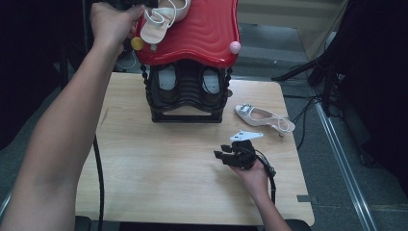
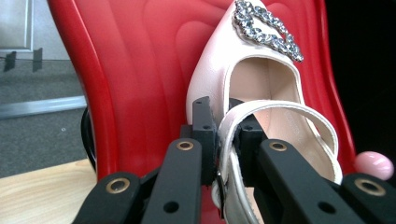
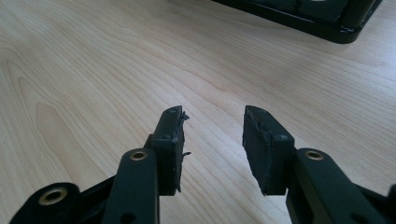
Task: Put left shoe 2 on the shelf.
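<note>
A pale pink slingback shoe with a rhinestone buckle lies on the red top shelf of a shoe rack. My left gripper is shut on the shoe's heel strap, and the person's left hand holds it at the shelf's left corner. The matching shoe lies on the wooden table, right of the rack. Near it, my right gripper rests low over the table. Its jaws stand open with nothing between them.
The black lower rack under the red shelf holds two dark shoes. A yellow knob and a pink knob cap the shelf's front corners. The rack's base lies ahead of my right gripper. Cables trail off the table's right side.
</note>
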